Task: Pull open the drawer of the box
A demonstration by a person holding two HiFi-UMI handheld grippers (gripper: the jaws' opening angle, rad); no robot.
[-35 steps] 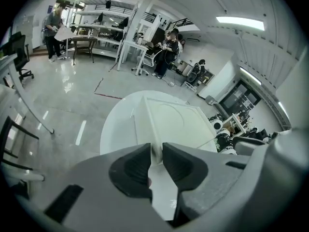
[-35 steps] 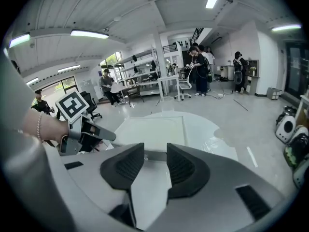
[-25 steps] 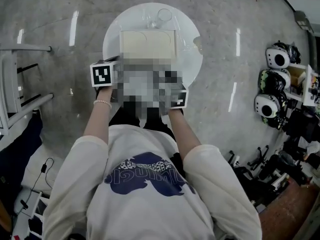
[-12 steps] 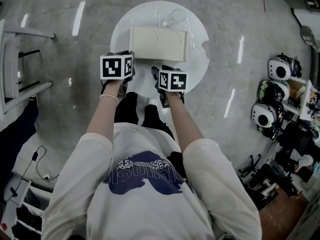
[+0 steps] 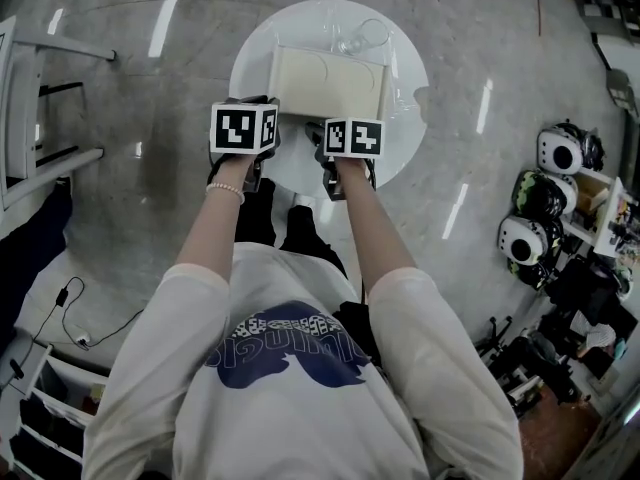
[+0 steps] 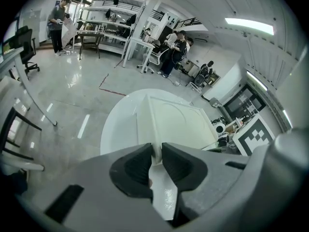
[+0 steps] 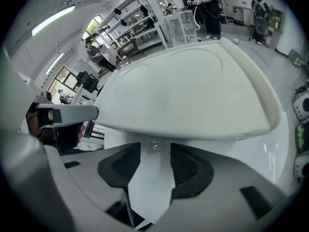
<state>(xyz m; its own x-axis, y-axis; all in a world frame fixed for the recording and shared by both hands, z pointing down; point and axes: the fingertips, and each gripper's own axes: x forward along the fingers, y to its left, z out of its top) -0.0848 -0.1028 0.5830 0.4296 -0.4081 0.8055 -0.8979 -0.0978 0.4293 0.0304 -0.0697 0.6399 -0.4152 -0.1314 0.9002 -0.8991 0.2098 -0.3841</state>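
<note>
The left gripper clamps its jaws, set a narrow way apart, on the near left corner of a cream box, which stands on the round white table beneath it. At the middle of the box's near face, the right gripper stands with jaws wide, having just been opening. The drawer's small metal knob sits between the pads, touched by neither, under the box's overhanging top.
</note>
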